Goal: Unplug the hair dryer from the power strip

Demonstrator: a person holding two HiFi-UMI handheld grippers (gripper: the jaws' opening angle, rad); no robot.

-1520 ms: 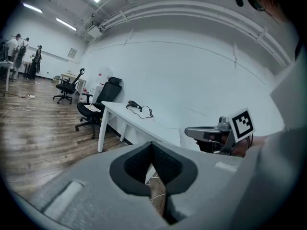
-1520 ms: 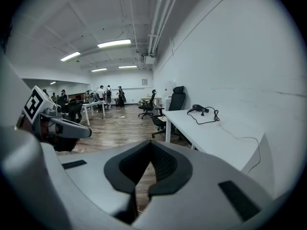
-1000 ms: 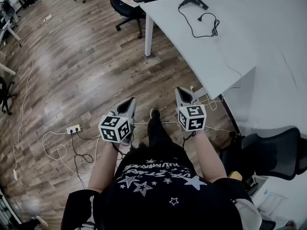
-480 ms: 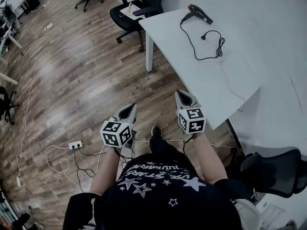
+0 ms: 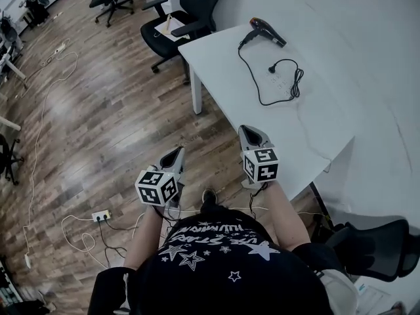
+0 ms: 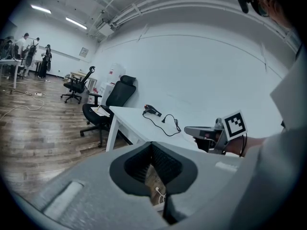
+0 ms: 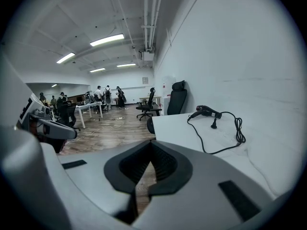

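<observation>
White table (image 5: pixel 223 64) bears the hair dryer (image 5: pixel 266 31), chair (image 5: pixel 197 5) beside; left tongs (image 5: pixel 177 151), right tongs (image 5: pixel 249 129) pressed together.

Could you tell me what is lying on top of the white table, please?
A hair dryer with its black cord and loose plug. The right hand-held gripper covers a bit of the near edge.

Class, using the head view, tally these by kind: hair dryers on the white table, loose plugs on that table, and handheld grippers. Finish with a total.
hair dryer: 1
plug: 1
grippers: 2 (left gripper, right gripper)
total: 4
</observation>
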